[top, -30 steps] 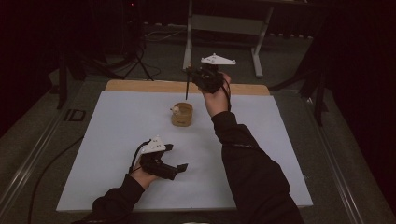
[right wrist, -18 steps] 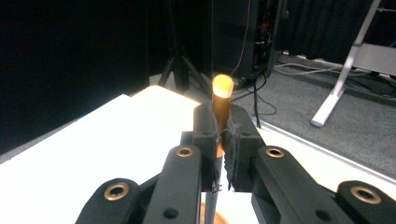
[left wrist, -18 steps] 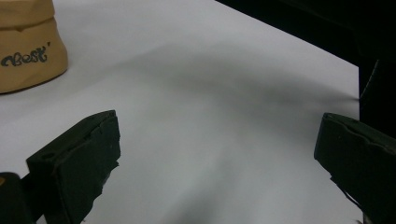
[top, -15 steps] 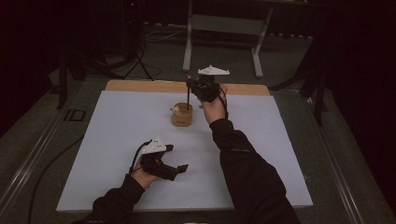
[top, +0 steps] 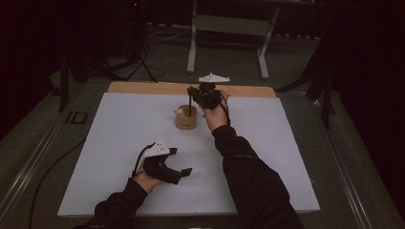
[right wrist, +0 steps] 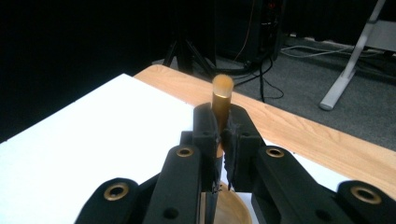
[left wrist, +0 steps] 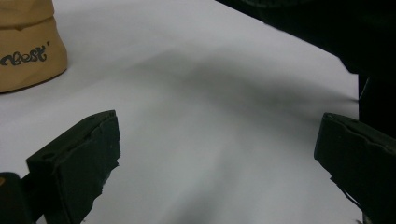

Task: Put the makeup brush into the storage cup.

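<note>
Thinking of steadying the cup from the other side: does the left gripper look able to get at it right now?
Probably yes. The left gripper is open, and bare white table lies between it and the cup; the right gripper holds a stick above it.

A dim room with grey carpet floor [top: 296,57], a white-legged stand [top: 228,24] and a black tripod [top: 141,52] behind.

Picture edge cuts off tan cup [left wrist: 28,44]; stick tip [right wrist: 222,85] blurred.
</note>
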The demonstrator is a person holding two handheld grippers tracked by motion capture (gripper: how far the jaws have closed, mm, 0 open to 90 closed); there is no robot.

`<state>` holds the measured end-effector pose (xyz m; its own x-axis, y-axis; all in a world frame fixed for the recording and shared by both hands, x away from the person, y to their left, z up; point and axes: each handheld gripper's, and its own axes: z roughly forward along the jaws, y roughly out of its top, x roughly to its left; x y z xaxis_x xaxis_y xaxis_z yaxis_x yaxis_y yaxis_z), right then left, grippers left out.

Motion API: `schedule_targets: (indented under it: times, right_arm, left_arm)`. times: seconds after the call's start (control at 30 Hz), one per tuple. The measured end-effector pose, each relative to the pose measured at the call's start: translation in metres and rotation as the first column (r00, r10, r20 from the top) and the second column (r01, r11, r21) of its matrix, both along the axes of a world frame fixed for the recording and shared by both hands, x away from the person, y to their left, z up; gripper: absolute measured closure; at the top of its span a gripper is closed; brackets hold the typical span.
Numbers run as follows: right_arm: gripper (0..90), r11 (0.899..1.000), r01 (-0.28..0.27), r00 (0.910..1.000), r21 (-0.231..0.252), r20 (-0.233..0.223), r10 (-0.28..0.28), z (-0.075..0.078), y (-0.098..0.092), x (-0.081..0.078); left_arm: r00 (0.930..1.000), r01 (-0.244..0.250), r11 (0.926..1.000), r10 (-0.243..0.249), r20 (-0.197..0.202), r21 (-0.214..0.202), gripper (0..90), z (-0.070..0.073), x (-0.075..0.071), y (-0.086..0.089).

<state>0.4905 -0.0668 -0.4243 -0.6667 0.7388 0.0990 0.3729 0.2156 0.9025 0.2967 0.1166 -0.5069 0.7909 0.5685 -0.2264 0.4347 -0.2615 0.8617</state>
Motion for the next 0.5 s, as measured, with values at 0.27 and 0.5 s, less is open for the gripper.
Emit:
schedule_targets:
  times: [0.27, 0.5]
  right_arm:
    - [83.7, 1.000, 0.006, 0.9993, -0.030, -0.036, -0.007, -0.011, 0.003, 0.003]
    - [83.1, 0.999, -0.003, 0.9969, -0.043, -0.079, 0.000, -0.015, 0.002, 0.006]
  left_arm:
    - [1.0000, 0.008, 1.0000, -0.008, -0.002, 0.001, 1.1, 0.000, 0.000, 0.000]
    - [0.9999, 0.012, 0.9999, -0.012, -0.004, 0.001, 1.2, 0.000, 0.000, -0.001]
